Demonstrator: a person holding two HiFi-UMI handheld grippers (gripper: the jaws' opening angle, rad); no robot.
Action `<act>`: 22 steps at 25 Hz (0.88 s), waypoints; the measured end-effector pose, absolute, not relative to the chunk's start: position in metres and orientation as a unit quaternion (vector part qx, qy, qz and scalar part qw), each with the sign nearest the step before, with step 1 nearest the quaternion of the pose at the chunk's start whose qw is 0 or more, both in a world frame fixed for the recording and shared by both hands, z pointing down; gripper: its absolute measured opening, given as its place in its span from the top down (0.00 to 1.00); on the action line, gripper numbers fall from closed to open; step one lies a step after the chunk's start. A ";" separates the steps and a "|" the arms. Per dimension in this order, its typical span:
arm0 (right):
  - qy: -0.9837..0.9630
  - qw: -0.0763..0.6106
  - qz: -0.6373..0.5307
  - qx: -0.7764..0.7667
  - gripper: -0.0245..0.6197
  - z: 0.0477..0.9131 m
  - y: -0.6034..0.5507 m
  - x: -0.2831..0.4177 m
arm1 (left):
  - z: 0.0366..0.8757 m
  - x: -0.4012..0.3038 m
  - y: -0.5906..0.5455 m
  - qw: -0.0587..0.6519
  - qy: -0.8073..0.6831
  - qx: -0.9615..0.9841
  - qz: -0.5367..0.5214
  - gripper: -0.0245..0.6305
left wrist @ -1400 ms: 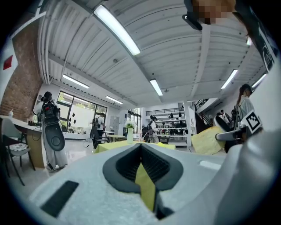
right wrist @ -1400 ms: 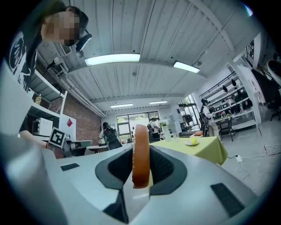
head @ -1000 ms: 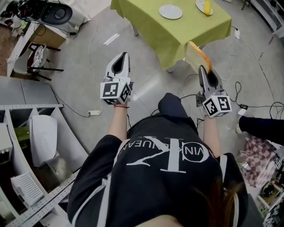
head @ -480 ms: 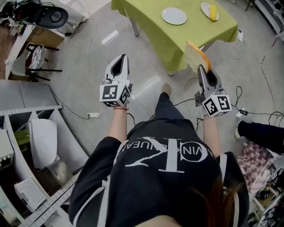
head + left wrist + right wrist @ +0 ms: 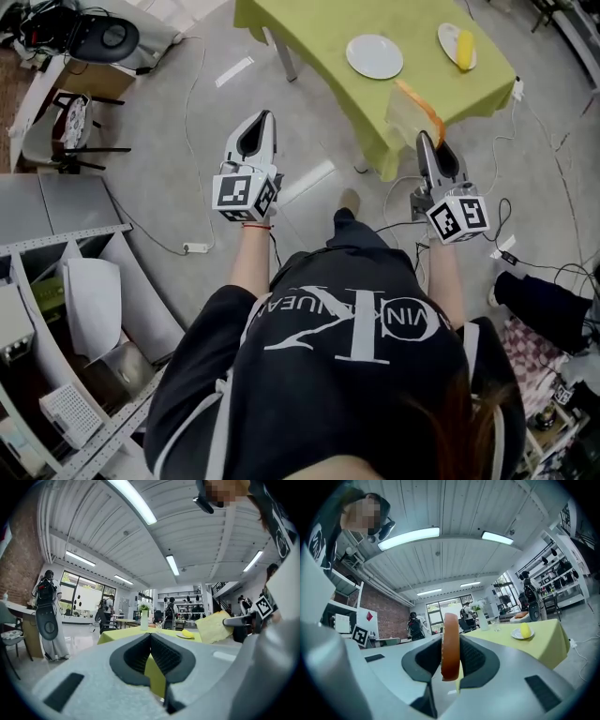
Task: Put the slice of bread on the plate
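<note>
A slice of bread (image 5: 412, 111) with an orange-brown crust stands on edge in my right gripper (image 5: 424, 139), which is shut on it just short of the green table's (image 5: 314, 28) near corner. In the right gripper view the bread (image 5: 450, 639) fills the gap between the pads. An empty white plate (image 5: 374, 56) lies on the table ahead of that gripper. My left gripper (image 5: 261, 118) hovers over the floor left of the table, shut and empty. From the left gripper view (image 5: 151, 635) the bread (image 5: 213, 626) shows at the right.
A second plate (image 5: 452, 42) with a yellow item (image 5: 465, 49) sits on the table's right end. A vase (image 5: 144, 619) stands on the table. Cables (image 5: 197, 112) cross the floor. Metal shelving (image 5: 56, 281) lies at the left, a chair (image 5: 80, 127) beyond it.
Both grippers have moved forward toward the table, which now sits closer and further right in view. The bread stays clamped in the right gripper.
</note>
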State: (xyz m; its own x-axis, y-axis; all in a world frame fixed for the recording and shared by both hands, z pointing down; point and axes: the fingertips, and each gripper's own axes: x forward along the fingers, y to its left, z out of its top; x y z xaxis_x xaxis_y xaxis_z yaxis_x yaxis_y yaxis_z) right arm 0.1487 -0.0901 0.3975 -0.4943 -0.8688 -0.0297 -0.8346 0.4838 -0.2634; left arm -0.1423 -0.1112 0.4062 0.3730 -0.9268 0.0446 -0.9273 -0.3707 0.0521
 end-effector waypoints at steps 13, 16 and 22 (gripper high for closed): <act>0.864 0.068 -0.127 -0.483 0.82 0.402 -0.170 0.152 | 0.414 -0.117 -0.198 0.047 -0.547 0.836 0.008 0.95; 0.868 0.066 -0.133 -0.473 0.82 0.404 -0.186 0.152 | 0.414 -0.107 -0.214 0.044 -0.544 0.838 0.008 0.95; 0.869 0.069 -0.162 -0.462 0.82 0.413 -0.214 0.143 | 0.425 -0.102 -0.227 0.056 -0.542 0.839 0.020 0.95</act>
